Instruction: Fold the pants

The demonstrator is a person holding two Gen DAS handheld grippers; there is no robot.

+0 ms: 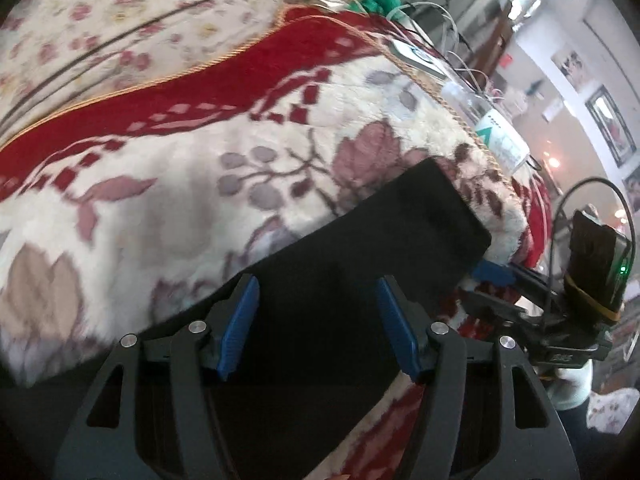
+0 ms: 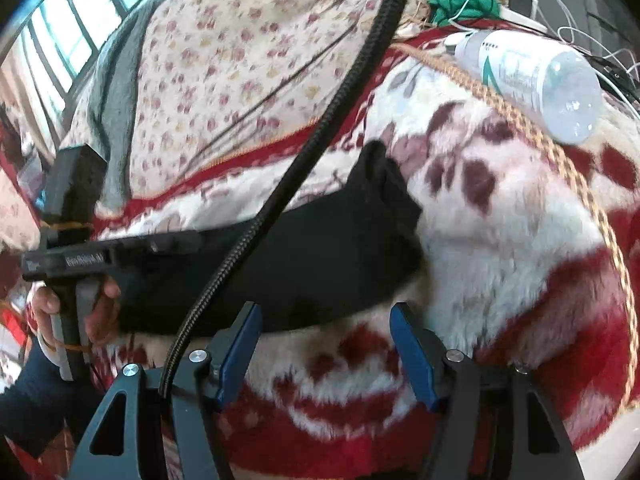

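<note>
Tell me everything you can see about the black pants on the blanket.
The black pants look like plain, matte, soft fabric, folded into a compact, flat, roughly rectangular bundle with one bunched corner sticking up. They lie on the fluffy red and white floral blanket. Both grippers are open and grip nothing; the left gripper hovers over them.

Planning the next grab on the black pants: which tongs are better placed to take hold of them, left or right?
Left, probably. The left tongs are open with the black pants lying directly between their blue fingers. The right tongs, also open, sit over the blanket, just short of the pants' edge.
</note>
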